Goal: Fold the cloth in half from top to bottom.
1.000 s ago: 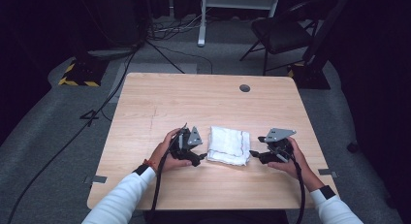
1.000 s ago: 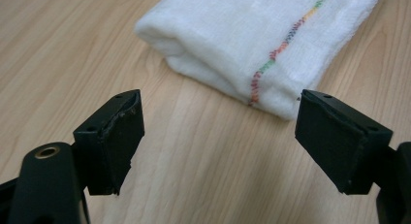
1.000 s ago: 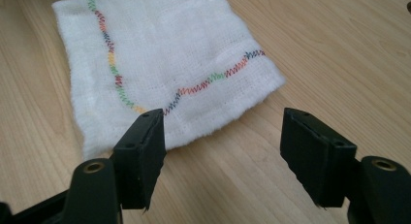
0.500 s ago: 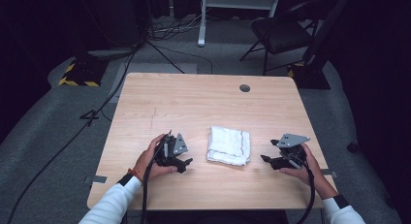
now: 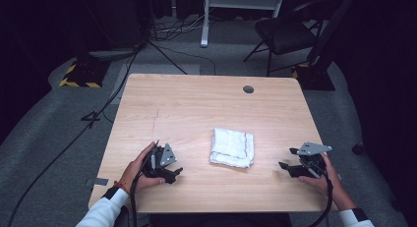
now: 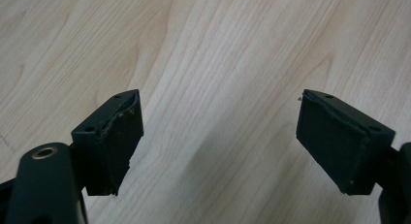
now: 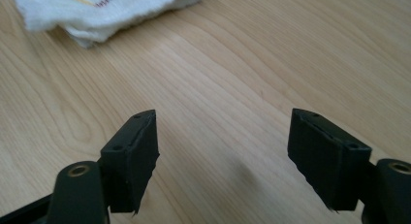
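Left gripper (image 5: 173, 173) and right gripper (image 5: 286, 160) both sit near the front edge of the light wooden table (image 5: 196, 104), jaws spread and empty, the right's having just opened wider with nothing between them. The folded white cloth with a thin coloured stitch line (image 5: 232, 146) lies flat between them, slightly farther in, roughly equidistant, long axis running front-to-back. Nothing blocks either approach; beyond the cloth, a round cable hole (image 5: 248, 89) sits near the table's far edge.

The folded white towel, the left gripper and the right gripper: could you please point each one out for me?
folded white towel (image 5: 232, 147), high view, middle of its top layer.
left gripper (image 6: 218, 136), left gripper view, midway between its open jaws.
right gripper (image 7: 223, 153), right gripper view, midway between its open jaws.
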### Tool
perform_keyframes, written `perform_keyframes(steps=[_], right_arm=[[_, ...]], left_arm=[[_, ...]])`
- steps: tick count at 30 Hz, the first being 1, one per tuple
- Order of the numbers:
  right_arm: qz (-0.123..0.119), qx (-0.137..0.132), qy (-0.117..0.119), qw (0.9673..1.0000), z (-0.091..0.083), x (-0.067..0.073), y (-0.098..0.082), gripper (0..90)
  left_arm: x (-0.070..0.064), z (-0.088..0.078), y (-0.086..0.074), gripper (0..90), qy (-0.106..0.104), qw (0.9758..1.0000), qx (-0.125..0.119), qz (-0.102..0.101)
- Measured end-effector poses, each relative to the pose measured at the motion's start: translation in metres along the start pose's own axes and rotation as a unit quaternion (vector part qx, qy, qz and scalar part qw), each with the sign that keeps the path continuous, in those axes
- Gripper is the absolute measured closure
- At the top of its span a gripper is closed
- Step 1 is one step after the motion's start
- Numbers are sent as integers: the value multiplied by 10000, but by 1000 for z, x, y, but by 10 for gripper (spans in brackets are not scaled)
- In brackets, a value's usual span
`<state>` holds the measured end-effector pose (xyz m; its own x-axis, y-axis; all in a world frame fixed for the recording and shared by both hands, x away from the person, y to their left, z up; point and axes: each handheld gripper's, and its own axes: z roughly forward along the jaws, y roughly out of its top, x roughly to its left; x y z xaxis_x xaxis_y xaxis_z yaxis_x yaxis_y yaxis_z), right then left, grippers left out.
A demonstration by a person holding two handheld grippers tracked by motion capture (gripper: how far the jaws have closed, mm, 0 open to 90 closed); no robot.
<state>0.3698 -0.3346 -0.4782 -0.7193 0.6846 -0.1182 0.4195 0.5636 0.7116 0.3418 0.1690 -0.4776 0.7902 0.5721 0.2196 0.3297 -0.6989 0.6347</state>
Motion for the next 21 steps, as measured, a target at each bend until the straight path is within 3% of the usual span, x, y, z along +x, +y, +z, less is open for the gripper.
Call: perform_keyframes(steps=[9,12,17,21], right_arm=[[485,-40,-145,9987,-9,-10,-23,256],[661,-84,-149,9977,-11,-13,-27,249],[888,-47,-339,9955,-13,-19,-35,235],[1052,-50,-473,9933,-12,-24,-39,228]], left_arm=[[10,-5,-21,171,-96,9993,20,-374],[15,-6,-26,171,-20,9987,43,-498],[23,-4,-37,171,56,9971,180,-731],[29,-6,-44,168,-6,9960,132,-885]])
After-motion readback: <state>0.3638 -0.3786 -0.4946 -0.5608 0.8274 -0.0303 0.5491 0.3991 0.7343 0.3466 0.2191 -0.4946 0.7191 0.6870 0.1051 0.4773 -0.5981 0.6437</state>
